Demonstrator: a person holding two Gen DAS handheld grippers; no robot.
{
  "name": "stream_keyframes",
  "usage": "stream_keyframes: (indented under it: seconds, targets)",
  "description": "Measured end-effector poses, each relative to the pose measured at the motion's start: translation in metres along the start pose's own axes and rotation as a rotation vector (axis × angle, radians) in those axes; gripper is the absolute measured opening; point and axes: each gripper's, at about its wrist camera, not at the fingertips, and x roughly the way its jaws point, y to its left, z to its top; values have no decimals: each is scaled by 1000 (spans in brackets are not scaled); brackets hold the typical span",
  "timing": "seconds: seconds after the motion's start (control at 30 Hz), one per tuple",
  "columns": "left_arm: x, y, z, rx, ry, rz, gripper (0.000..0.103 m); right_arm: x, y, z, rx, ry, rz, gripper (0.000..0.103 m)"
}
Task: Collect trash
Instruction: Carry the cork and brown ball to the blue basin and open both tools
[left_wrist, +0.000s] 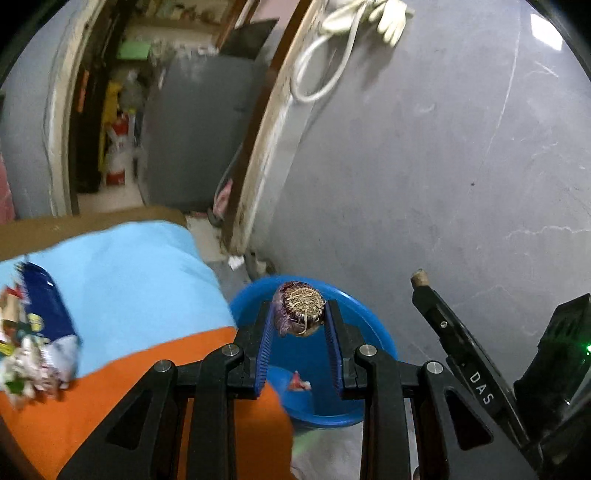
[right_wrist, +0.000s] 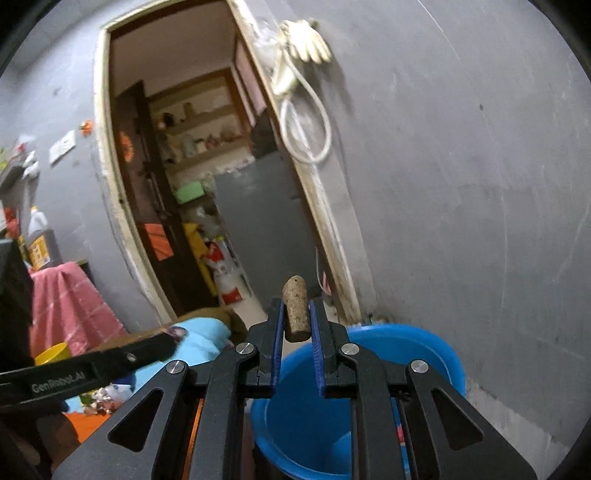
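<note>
My left gripper (left_wrist: 298, 314) is shut on a purple onion piece (left_wrist: 300, 314) with a rooty end, held above the blue bucket (left_wrist: 373, 332). A red scrap (left_wrist: 298, 384) lies inside the bucket. My right gripper (right_wrist: 297, 314) is shut on a brown cork (right_wrist: 295, 310), held above the near rim of the same bucket (right_wrist: 424, 350). The right gripper with its cork tip (left_wrist: 419, 277) also shows in the left wrist view, to the right of the bucket. The left gripper's finger (right_wrist: 110, 360) crosses the right wrist view at the left.
A table with a light blue and orange cloth (left_wrist: 122, 280) stands left of the bucket, with crumpled wrappers (left_wrist: 33, 350) on it. A grey wall (left_wrist: 443, 166) is behind the bucket. An open doorway (right_wrist: 192, 192) leads to a cluttered storeroom. A glove and white cord (right_wrist: 303, 92) hang on the doorframe.
</note>
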Motion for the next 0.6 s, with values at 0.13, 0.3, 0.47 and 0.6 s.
stream_keyframes:
  seconds: [0.13, 0.3, 0.47, 0.6]
  targets:
    - [22, -8, 2, 13, 58, 7, 23, 7, -11, -4, 32, 49, -21, 13]
    - [56, -2, 0, -7, 152, 29, 24, 19, -23, -9, 79, 135, -41, 15]
    - [75, 5, -12, -54, 210, 31, 28, 25, -32, -12, 108, 192, -56, 16]
    - [72, 4, -16, -56, 200, 28, 35, 24, -38, -9, 131, 190, -63, 28]
